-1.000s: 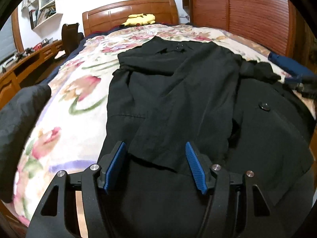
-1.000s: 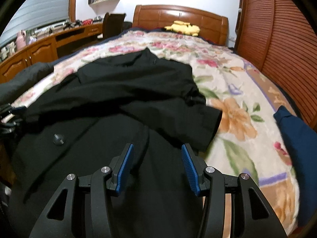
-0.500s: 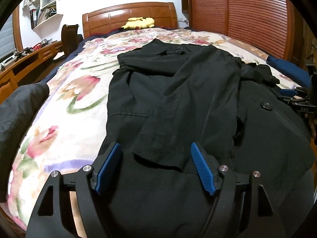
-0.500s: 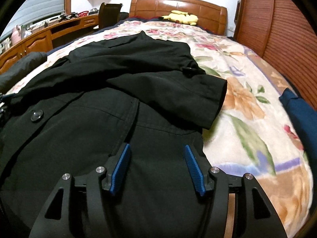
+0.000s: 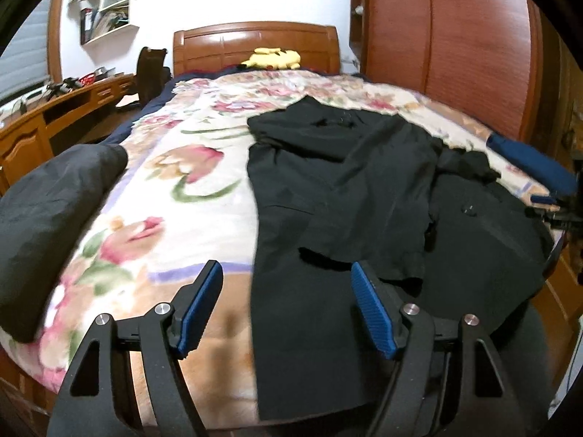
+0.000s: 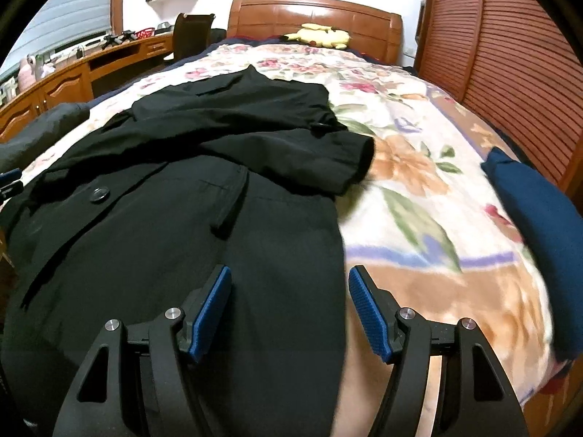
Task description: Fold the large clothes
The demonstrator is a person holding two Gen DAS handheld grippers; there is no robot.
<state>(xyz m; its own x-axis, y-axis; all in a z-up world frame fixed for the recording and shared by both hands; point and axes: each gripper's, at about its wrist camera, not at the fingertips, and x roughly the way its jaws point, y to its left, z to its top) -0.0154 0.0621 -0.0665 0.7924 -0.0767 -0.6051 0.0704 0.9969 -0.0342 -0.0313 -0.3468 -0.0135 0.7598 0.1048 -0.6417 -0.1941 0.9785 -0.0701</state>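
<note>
The black coat (image 5: 357, 196) was matt woven cloth with a smooth glossy button (image 6: 99, 193). Under it, the floral blanket (image 5: 189, 196) looked soft and fleecy. Beyond the coat, the headboard (image 6: 320, 14) was polished, glossy wood. The right tongs (image 6: 289, 309) had matt black plastic arms, blue textured pads (image 6: 368, 313) and shiny metal screws.

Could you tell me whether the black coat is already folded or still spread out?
Mostly spread: black coat lies lengthwise on the bed, only its sleeves folded inward.
</note>
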